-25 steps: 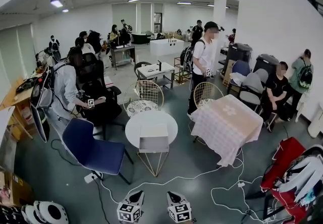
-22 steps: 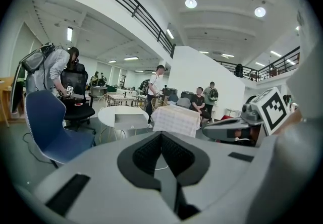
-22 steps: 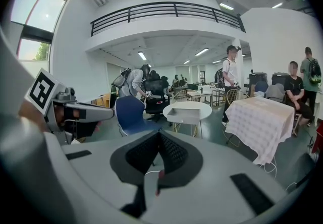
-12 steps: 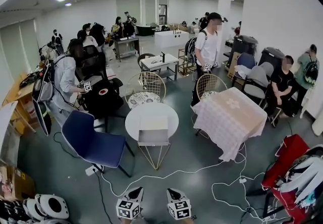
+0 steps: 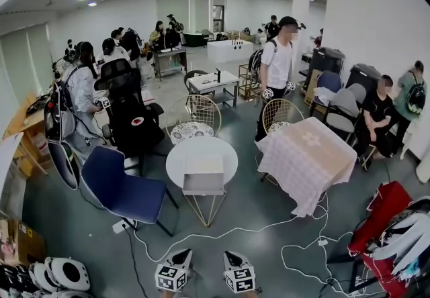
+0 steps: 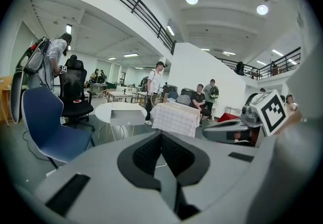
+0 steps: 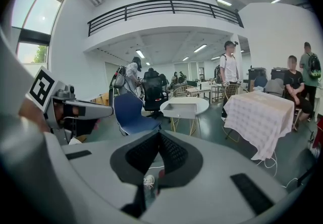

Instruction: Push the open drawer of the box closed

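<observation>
Grey, smooth floor runs through a big white open-plan room w/ strip lights overhead. Left gripper: its two black ribbed pads meet in a tight V w/ nothing between them, and the shell round them is matte pale-grey plastic. Right gripper is the same, ribbed pads pressed together and empty (a bit of floor shows through the slot below). Both sit low at the bottom edge of the head view, side by side, each w/ a black-and-white marker cube, well apart from the task's thing. Thin white cables loop across the floor just ahead of them. Beyond those stands a round white table on thin gold wire legs. On it sits the box, a pale rectangular block, w/ its drawer pulled out toward the grippers, a shallow tray reaching the table's near rim. Left of the table is a blue chair w/ a curved seat; to the right, a square table under a pale checked cloth.
</observation>
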{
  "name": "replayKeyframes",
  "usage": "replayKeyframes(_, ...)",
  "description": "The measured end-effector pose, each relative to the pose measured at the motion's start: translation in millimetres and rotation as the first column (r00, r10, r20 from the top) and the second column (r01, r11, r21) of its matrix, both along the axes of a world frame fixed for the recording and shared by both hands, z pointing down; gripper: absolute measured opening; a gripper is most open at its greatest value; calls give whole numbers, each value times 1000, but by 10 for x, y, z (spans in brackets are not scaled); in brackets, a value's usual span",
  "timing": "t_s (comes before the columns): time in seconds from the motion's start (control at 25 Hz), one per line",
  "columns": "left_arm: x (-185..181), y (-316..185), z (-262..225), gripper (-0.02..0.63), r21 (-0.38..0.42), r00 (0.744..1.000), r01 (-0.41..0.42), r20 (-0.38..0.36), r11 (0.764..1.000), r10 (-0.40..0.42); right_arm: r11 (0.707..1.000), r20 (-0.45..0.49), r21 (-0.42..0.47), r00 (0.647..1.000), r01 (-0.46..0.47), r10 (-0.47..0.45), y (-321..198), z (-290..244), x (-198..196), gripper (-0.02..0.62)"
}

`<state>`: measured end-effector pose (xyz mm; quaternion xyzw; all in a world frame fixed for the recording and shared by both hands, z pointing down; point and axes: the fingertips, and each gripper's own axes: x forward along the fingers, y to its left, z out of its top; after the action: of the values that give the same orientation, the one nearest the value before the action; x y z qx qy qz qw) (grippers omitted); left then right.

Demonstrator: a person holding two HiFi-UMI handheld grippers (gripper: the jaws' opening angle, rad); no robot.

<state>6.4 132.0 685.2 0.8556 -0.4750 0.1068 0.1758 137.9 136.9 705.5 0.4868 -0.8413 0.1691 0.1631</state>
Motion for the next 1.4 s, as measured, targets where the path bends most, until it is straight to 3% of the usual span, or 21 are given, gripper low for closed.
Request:
replayKeyframes(0.72, -209, -784, 146, 9, 2, 999, -38, -34, 999, 38, 1000, -41, 5, 999, -25, 25, -781, 125, -184, 17)
replayKeyframes(1.12, -589, -1509, 100, 9, -1, 997, -56, -54, 998, 56, 1000, -78, -15, 997, -10, 9, -1415, 49, -644, 17)
replayKeyframes(1.4, -725, -1879, 80, 9, -20, 994, -69, -91, 997, 67, 999, -116, -30, 993, -23, 19, -1759, -16, -758, 17)
